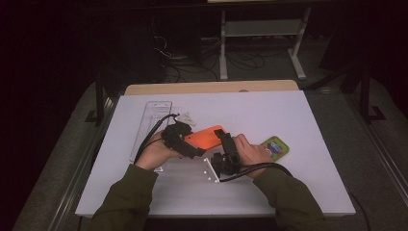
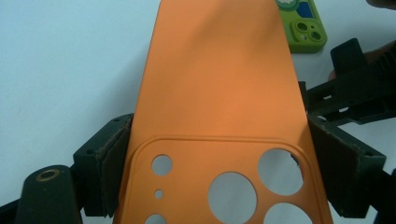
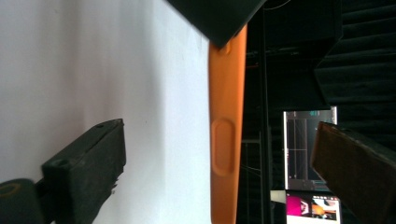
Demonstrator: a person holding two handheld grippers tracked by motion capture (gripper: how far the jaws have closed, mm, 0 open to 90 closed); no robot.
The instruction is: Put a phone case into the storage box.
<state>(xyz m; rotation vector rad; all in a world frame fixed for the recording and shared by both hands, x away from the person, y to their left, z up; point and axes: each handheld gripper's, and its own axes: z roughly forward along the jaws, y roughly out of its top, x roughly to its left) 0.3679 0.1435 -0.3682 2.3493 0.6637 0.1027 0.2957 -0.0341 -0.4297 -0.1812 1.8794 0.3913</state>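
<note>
Your left gripper (image 1: 192,144) pinches the orange phone case (image 1: 208,136) by its long edges, w/ both pads pressed on the sides at the camera-cutout end. In the left gripper view the case (image 2: 219,93) runs straight away from you, its back up, round lens holes near the bottom of the frame, held up off the white counter (image 1: 288,187).

Your right gripper (image 1: 230,144) is at the case's far end, approx. centre of the counter in the high view. In the right gripper view its jaws are spread wide and the case (image 3: 226,140) sits edge-on between them — neither pad touches it. You can see the raised side button on that edge. The left gripper's dark jaw covers the case's top end in that view.

Other things on the counter:
- green phone case (image 1: 275,147), just right of your right hand (image 1: 250,151); also in the left gripper view (image 2: 306,28), flat, w/ its camera block facing up.
- clear plastic tray (image 1: 150,126) on the left, beside your left hand (image 1: 156,154).

Both sleeves are olive green.
</note>
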